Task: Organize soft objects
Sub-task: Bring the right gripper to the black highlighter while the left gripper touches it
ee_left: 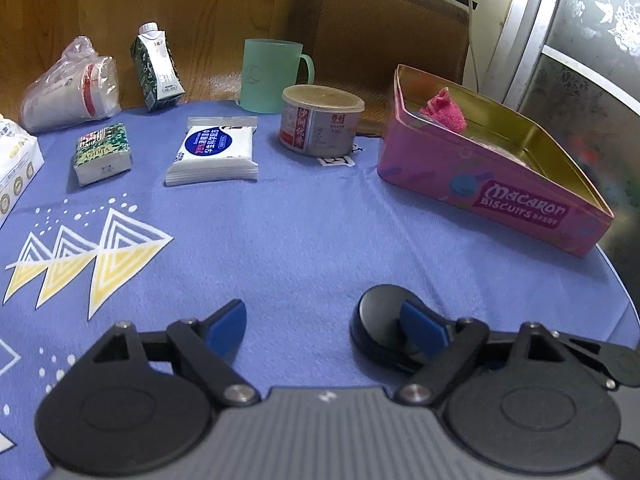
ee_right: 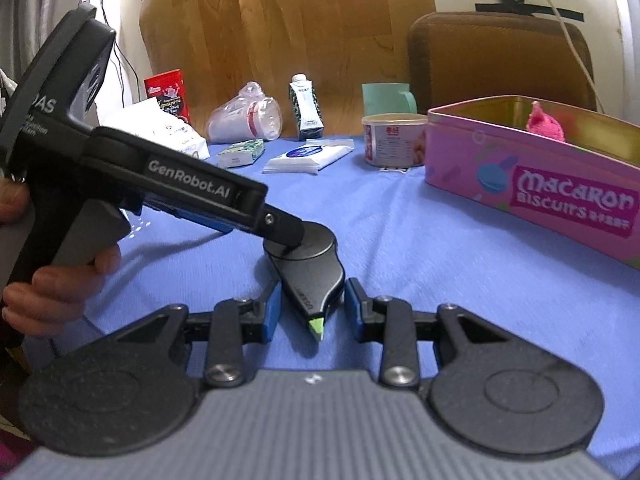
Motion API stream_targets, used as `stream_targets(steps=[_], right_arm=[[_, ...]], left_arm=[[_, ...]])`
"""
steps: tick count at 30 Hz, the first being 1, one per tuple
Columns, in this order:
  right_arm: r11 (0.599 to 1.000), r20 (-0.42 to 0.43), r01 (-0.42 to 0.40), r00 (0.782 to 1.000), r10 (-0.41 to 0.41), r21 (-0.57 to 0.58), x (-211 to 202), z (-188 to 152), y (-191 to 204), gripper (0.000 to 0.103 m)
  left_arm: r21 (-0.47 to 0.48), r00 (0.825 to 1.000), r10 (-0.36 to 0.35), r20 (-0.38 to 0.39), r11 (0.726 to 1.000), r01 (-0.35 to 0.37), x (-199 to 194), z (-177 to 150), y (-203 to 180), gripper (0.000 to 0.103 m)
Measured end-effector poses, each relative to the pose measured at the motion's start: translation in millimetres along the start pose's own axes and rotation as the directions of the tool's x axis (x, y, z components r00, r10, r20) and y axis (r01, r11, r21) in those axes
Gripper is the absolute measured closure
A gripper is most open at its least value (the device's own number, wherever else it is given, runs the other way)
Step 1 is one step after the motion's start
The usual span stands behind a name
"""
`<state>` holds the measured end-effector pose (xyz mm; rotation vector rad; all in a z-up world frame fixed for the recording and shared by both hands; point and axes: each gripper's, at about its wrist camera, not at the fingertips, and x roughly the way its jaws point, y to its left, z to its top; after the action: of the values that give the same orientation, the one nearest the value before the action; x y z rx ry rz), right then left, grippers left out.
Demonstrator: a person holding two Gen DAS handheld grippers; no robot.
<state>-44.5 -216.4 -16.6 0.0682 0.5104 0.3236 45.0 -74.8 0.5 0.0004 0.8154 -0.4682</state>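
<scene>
My right gripper (ee_right: 312,308) is shut on a dark grey tape dispenser (ee_right: 308,268), whose green tip points toward the camera just above the blue tablecloth. One finger (ee_right: 282,230) of my left gripper rests on the dispenser's round end. In the left wrist view the left gripper (ee_left: 324,328) is open, with the dispenser (ee_left: 380,316) against its right finger only. A pink cloth (ee_left: 444,110) lies in the pink biscuit tin (ee_left: 500,200) at the right. A wet-wipe pack (ee_left: 216,152) and a green tissue pack (ee_left: 103,154) lie at the far left.
Along the back stand a round can (ee_left: 320,120), a green mug (ee_left: 272,76), a milk carton (ee_left: 156,68) and bagged paper cups (ee_left: 72,88). A white packet (ee_left: 16,160) lies at the left edge. Behind the table is a brown chair (ee_left: 380,28). The table's rounded edge runs past the tin.
</scene>
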Motion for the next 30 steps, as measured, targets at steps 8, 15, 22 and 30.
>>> stream_targets(steps=[8,15,22,30], right_arm=[[1.000,0.007,0.021,1.000,-0.021,-0.002,-2.2,-3.4,2.2,0.065],[0.999,0.014,0.039,0.999,-0.039,-0.010,-1.3,-4.4,5.3,0.065],[0.999,0.017,0.048,0.999,-0.048,-0.013,-0.3,-4.2,6.8,0.063],[0.998,0.021,0.063,0.998,-0.063,-0.031,1.7,-4.3,10.7,0.060]], left_arm=[[-0.004,1.000,0.021,-0.011,1.000,-0.021,0.3,0.0,-2.8,0.013],[-0.005,1.000,0.027,-0.015,1.000,-0.027,0.2,-0.2,-1.4,0.011],[-0.006,0.999,0.029,-0.015,1.000,-0.029,0.1,0.0,-1.4,0.011],[-0.013,0.999,0.034,-0.017,0.999,-0.035,-0.6,0.1,-0.2,0.011]])
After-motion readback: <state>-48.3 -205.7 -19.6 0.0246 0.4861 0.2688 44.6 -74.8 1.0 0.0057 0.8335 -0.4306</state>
